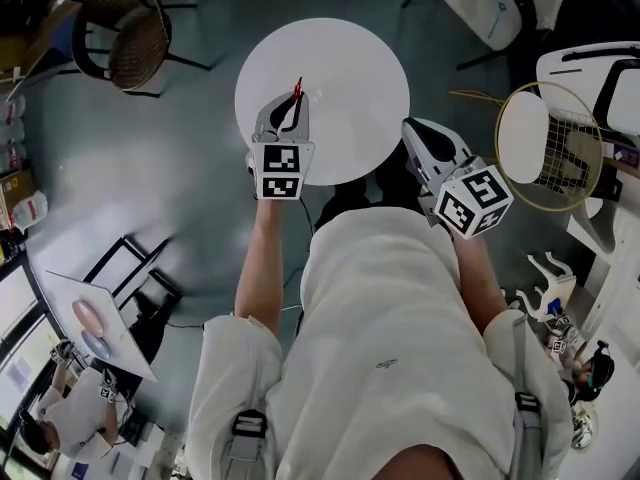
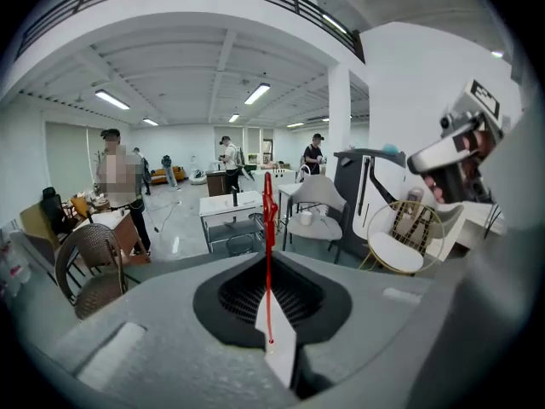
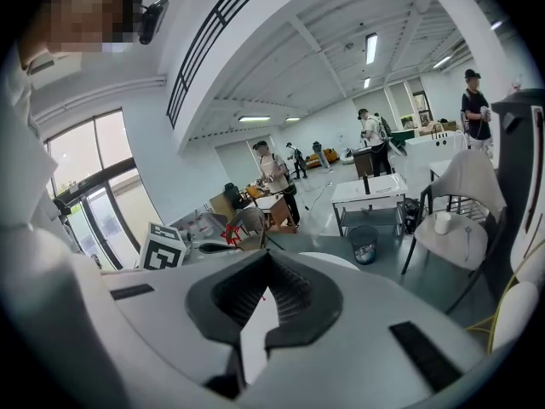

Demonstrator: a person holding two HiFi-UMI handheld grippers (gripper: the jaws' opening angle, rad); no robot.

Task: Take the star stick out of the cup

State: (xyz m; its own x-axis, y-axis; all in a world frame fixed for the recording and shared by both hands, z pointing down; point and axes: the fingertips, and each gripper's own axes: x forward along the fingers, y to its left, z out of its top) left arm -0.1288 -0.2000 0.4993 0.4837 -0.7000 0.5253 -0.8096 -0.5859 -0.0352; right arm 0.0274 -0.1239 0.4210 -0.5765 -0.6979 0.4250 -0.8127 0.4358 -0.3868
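My left claw [image 1: 293,106] is clamped on the thin red star stick [image 2: 267,262], upright over the white round worktop [image 1: 360,68]; right claw [image 1: 412,133] is closed and empty.

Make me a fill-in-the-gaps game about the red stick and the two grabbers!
1. The red star stick is pinched in the ____ hand-held gripper.
2. The round table under it is the colour ____.
3. The right hand-held gripper has its jaws together and holds ____.

Missing words: left; white; nothing
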